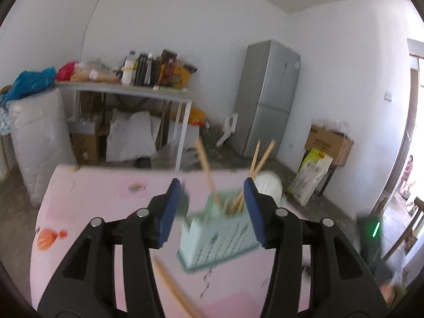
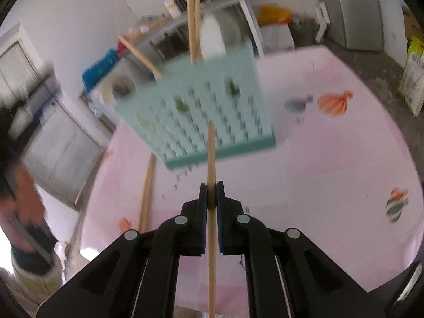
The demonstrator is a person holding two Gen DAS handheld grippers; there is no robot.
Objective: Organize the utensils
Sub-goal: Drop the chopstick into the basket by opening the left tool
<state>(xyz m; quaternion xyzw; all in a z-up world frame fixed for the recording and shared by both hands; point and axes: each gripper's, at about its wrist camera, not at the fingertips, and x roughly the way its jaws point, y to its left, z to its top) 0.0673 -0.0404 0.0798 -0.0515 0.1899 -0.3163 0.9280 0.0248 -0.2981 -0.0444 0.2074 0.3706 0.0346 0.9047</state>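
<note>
Chopstick pinched before the mint utensil holder [image 2: 201,106]

Right gripper [image 2: 211,193] clenched on a chopstick [image 2: 211,159]; left gripper [image 1: 213,188] spread wide, empty; three chopsticks [image 1: 206,169] standing in the holder; another [image 2: 147,193] on the pink table [image 2: 331,172].

The utensil holder [image 1: 220,235] stands on the table [image 1: 106,198], with 3 chopsticks [image 1: 205,169] leaning out of it. A loose chopstick [image 1: 172,286] lies flat on the table just in front of the holder, to its left in the left wrist view. Behind the table stands a shelf table [image 1: 127,90] loaded with bottles [image 1: 137,69], and to its right a fridge [image 1: 267,98] against the wall. Right of the fridge, a cardboard box [image 1: 328,140] sits on the floor behind a sack [image 1: 310,177].
</note>
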